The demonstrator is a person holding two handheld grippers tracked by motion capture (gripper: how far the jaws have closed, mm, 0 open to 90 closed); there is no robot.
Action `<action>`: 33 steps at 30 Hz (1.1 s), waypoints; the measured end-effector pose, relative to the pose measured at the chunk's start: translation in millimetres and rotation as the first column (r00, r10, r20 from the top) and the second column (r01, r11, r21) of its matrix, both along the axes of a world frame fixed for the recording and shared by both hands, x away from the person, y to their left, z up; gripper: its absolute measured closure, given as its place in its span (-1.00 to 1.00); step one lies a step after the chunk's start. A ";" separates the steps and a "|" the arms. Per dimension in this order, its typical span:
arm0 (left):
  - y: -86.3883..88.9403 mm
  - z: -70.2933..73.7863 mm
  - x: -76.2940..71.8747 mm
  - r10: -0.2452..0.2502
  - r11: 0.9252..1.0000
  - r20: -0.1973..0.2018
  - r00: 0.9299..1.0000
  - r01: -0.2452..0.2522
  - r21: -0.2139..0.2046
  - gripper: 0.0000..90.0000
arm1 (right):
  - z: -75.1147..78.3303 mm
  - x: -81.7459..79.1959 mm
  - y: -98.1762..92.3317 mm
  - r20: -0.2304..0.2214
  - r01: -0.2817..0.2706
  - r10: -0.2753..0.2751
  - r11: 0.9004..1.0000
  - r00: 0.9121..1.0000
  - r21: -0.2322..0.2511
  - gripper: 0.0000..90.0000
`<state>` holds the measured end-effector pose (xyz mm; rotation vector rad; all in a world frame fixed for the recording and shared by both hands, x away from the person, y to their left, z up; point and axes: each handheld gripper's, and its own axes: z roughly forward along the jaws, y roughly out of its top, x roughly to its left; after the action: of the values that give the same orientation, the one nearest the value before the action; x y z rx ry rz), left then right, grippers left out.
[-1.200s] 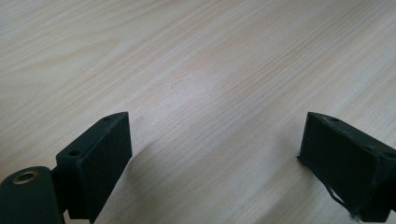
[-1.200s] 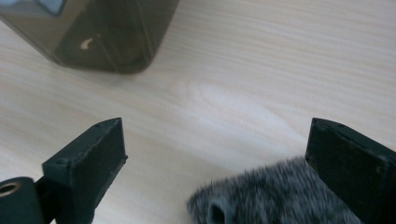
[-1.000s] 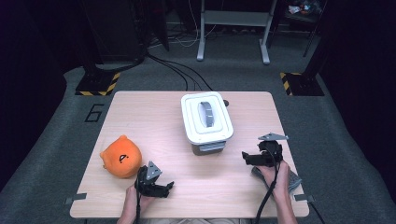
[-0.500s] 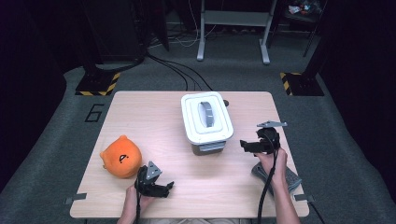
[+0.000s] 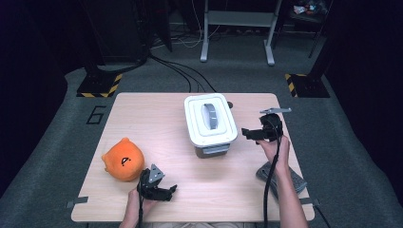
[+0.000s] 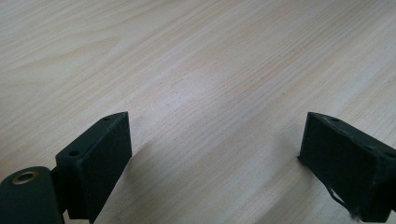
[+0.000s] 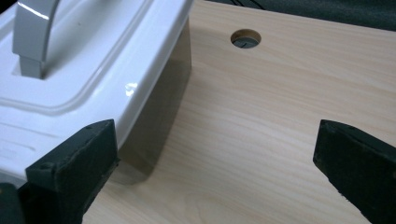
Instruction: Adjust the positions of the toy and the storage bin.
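White plastic formed the lid of the box [image 5: 210, 119], a rectangular container with a grey base that stood on the pale wooden table [image 5: 157, 118], slightly beyond the table's middle in the high view. A grey arched handle [image 5: 211, 116] ran along the centre of the lid, set in a shallow stepped recess with rounded corners; no lettering could be read on the box. The only legible writing was a dark numeral "6" [image 5: 96, 114] marked on the grey floor beside the table's far left corner. A black mark on the orange plush toy [image 5: 123, 159] near the front left of the table was too small to identify.

The right gripper [image 5: 248, 133] hung just beside the box's right side, pointing toward it, with its jaws spread wide and nothing between them. In the right gripper view the lid's rim [image 7: 154, 74] lay close to one black jaw, though contact could not be confirmed, and a round cable hole [image 7: 245, 38] showed in the tabletop beyond.

The left gripper [image 5: 167, 191] rested near the front edge, just beside the toy and well apart from the box. Its jaws likewise stood wide over bare wood grain in the left gripper view. A dark flat object [image 5: 297, 179] lay at the table's front right edge.
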<state>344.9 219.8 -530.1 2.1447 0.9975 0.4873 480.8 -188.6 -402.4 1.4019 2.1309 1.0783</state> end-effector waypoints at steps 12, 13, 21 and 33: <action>0.1 -0.2 0.2 -0.001 1.000 0.004 1.000 0.001 0.000 -0.81 | 20.5 15.1 38.8 0.024 -0.071 0.071 0.997 0.997 0.000 -1.00; 0.2 0.1 0.3 -0.004 1.000 -0.005 1.000 0.004 -0.001 -0.81 | 21.3 16.0 41.4 0.029 -0.078 0.078 0.997 0.997 0.001 -1.00; 0.7 -0.4 1.2 -0.003 1.000 -0.004 1.000 0.003 -0.003 -0.81 | 24.5 23.5 73.9 0.026 -0.136 0.136 0.991 0.990 -0.009 -1.00; 0.7 -0.3 1.0 -0.005 1.000 -0.005 1.000 0.005 -0.002 -0.81 | 24.9 30.9 118.2 0.060 -0.164 0.169 0.983 0.984 -0.078 -0.47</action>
<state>345.8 220.5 -530.5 2.1473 0.9944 0.4784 511.8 -70.4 -377.6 1.1558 2.2470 1.0798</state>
